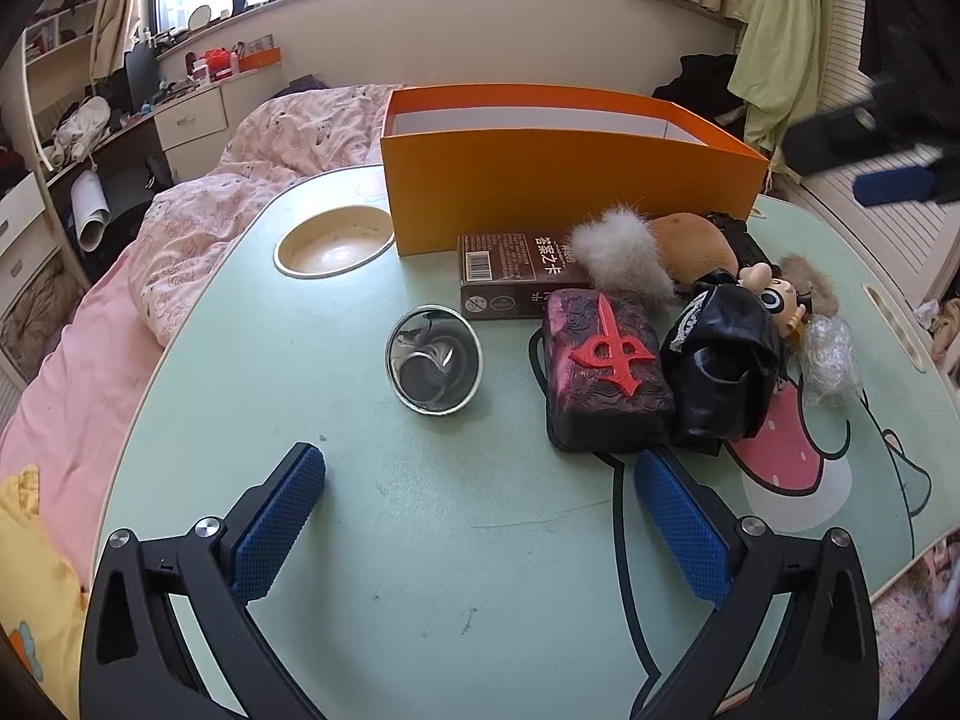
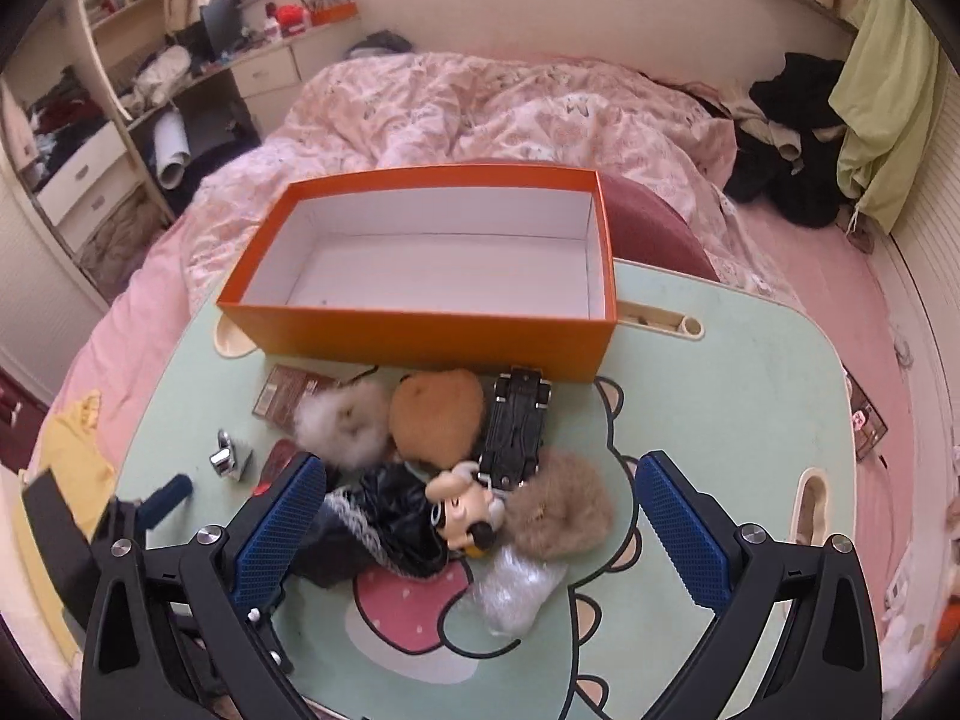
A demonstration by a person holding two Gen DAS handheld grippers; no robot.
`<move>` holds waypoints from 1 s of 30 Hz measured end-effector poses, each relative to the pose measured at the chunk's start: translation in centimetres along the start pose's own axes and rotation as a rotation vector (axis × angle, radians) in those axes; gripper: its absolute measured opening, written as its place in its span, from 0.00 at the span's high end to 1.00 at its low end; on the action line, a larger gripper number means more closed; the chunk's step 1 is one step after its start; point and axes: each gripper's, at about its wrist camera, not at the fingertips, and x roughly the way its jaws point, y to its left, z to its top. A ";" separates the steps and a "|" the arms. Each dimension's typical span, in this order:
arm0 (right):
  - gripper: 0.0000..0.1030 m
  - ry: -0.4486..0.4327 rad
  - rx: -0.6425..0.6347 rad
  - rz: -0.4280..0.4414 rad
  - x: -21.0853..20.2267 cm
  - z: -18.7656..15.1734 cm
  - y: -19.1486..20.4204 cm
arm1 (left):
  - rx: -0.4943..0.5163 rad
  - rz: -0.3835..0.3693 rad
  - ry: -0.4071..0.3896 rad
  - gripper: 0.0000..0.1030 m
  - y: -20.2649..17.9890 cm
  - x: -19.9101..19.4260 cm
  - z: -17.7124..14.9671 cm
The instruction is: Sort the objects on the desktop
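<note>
An empty orange box (image 1: 564, 174) (image 2: 420, 330) stands at the back of the green lap table (image 1: 420, 540). In front of it lie a brown card box (image 1: 516, 282), a white pompom (image 2: 342, 420), a brown plush (image 2: 435, 414), a black toy car (image 2: 516, 426), a doll head (image 2: 462, 510), a tan pompom (image 2: 558, 510), bubble wrap (image 2: 516, 594), a black leather piece (image 1: 720, 372) and a dark red block (image 1: 606, 372). A metal cup (image 1: 433, 367) stands apart on the left. My left gripper (image 1: 477, 468) is open over bare table, just short of the cup. My right gripper (image 2: 480, 474) is open above the pile.
The table rests on a bed with a pink quilt (image 2: 510, 102). A round cup recess (image 1: 333, 243) is sunk into the table's left rear corner, and a slot handle (image 2: 810, 504) into its right edge. Shelves and drawers (image 2: 90, 180) stand to the left.
</note>
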 end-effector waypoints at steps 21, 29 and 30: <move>0.00 0.245 -0.098 -0.074 7.1 3.2 5.9 | 0.004 -0.007 -0.019 0.00 -0.4 -0.2 -0.2; 0.00 0.093 -0.027 -0.036 2.5 1.5 2.4 | 0.002 -0.005 -0.020 0.00 -0.5 -0.2 -0.2; 0.00 0.067 -0.021 -0.025 1.8 0.8 1.8 | 0.002 -0.005 -0.020 0.00 -0.5 -0.2 -0.2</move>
